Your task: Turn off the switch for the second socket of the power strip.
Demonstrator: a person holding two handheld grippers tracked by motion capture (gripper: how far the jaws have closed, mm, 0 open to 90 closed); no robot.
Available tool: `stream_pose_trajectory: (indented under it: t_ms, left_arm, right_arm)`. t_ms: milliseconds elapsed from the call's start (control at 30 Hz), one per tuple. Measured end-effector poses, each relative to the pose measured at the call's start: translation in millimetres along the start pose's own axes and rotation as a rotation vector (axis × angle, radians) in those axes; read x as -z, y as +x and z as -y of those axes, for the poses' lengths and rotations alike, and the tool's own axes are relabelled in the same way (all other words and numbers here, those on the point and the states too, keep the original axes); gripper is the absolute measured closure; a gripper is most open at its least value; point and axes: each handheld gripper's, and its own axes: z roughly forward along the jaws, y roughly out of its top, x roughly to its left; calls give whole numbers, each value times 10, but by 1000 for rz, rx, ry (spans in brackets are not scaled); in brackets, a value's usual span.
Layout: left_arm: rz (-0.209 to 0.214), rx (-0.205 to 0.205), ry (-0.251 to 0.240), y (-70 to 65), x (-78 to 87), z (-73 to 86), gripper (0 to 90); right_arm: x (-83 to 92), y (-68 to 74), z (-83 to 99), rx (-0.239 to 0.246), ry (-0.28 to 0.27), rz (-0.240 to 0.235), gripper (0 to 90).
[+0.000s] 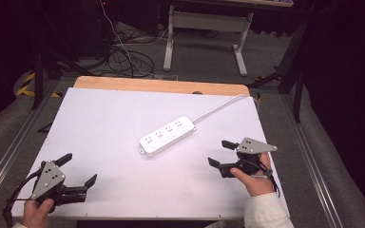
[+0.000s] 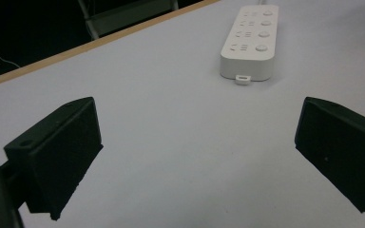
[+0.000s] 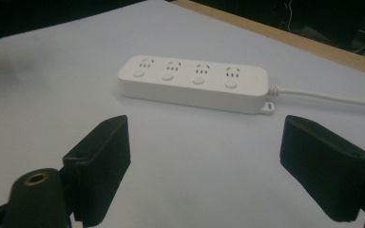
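A white power strip (image 1: 168,135) is lying flat near the middle of the white table (image 1: 104,123), its long axis running diagonally from the near left toward the far right in the high view. Its white cord (image 1: 218,108) is leaving the far-right end and trailing off toward the table's far right edge, past a strip of bare wood (image 1: 161,85) along the far side.

The left gripper (image 1: 78,171) is resting at the near left corner with its jaws standing wide apart and nothing between them. Looking along these jaws in the left gripper view, the strip (image 2: 250,42) is lying well ahead and toward the right jaw, end-on, its small mounting tab (image 2: 243,79) facing the gripper.

The right gripper (image 1: 220,153) is sitting at the near right, held in the person's hand (image 1: 252,178), jaws likewise spread and holding nothing. Ahead of them in the right gripper view, the strip (image 3: 195,83) is lying broadside, spanning the gap between the jaws, cord (image 3: 328,98) leading off beyond the right jaw. Bare tabletop is lying between each gripper and the strip.

The strip is a smooth, rounded plastic bar carrying four socket groups, each with a round button (image 3: 198,80). The jaws are matte black wedge-shaped blocks. A grey three-cornered plate (image 1: 254,146) is topping the right gripper. Beyond the table, tangled cables (image 1: 123,54) are lying on the grey floor beside a white table frame (image 1: 204,33).
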Motion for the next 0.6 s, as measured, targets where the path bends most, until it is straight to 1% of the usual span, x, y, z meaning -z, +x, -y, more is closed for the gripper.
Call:
stream_pose_trajectory:
  t_ms: [100,133,267,300,367,600]
  left_arm:
    - [0,0,1,-4,-1,0,22]
    - [1,5,0,-9,-2,1,22]
    - [-1,1,2,-10,-5,1,22]
    - [-2,-6,2,-7,-5,0,22]
    - [-1,-4,3,-10,-4,1,22]
    - [4,-13,2,-10,-6,0,22]
  right_arm:
    - [24,-10,87,2,13,7,180]
    - [34,-12,112,0,14,9,180]
    - [77,-31,211,-14,12,7,182]
    - [83,-33,237,-13,12,11,182]
    - [88,-41,294,-13,17,13,182]
    - [102,-69,530,-50,41,31,182]
